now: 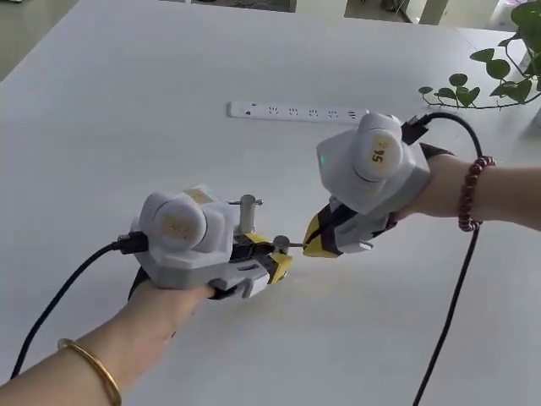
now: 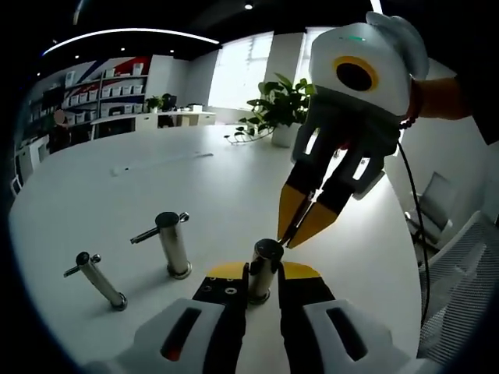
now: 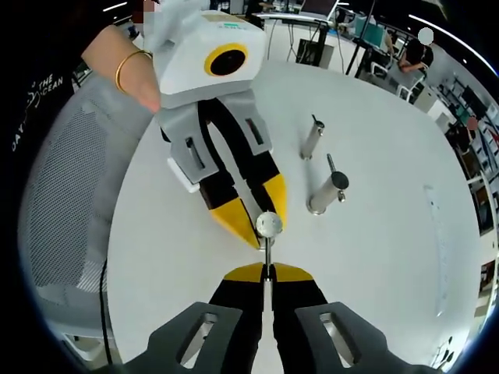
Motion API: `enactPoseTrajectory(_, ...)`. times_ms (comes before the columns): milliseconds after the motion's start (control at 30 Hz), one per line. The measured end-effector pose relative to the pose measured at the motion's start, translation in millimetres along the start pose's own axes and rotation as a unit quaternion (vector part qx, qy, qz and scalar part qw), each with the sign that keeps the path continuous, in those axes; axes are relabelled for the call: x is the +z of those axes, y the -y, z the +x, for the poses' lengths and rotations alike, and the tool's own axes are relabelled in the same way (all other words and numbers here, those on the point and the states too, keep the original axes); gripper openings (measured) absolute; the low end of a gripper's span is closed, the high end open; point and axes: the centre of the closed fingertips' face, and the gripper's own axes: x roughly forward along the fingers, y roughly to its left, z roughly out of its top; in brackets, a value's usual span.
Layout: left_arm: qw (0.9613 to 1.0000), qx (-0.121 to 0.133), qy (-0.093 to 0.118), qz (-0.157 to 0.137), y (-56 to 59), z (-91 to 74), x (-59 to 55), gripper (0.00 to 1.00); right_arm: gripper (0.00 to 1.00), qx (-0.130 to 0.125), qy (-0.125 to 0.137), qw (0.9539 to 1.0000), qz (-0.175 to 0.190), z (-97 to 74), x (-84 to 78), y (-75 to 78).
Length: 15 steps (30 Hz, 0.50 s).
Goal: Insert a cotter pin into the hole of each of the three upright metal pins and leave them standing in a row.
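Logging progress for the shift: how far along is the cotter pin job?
Done: two metal pins stand with cotter pins through their heads. In hand: the left gripper clamps the third pin while the right gripper holds its cotter pin at the head; whether it has entered, I cannot tell. Left: seating it, then releasing.

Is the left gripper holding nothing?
No, the left gripper is shut on an upright metal pin, clamped between its yellow-tipped jaws.

On your dark sleeve [image 3: 39, 93], at the left edge of the right gripper view, white letters read "THE" and "OCEAN". In the head view, yellow marks on the round caps of the left gripper [image 1: 283, 264] and the right gripper [image 1: 308, 246] are too blurred to read.
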Motion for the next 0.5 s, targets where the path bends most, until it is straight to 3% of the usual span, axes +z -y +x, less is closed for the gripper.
enactPoseTrajectory(167, 0.999, 0.003, 0.018, -0.04, -2.0, 0.5, -2.3, 0.14, 0.0, -0.002, -0.002, 1.0, 0.007, 0.7, 2.9, -0.7)
enactPoseTrajectory(500, 0.9969, 0.008, 0.031, -0.071, -1.8, 2.1, -3.4, 0.15, 0.0, 0.0, -0.002, 0.9997, 0.024, 3.7, 8.9, -1.4)
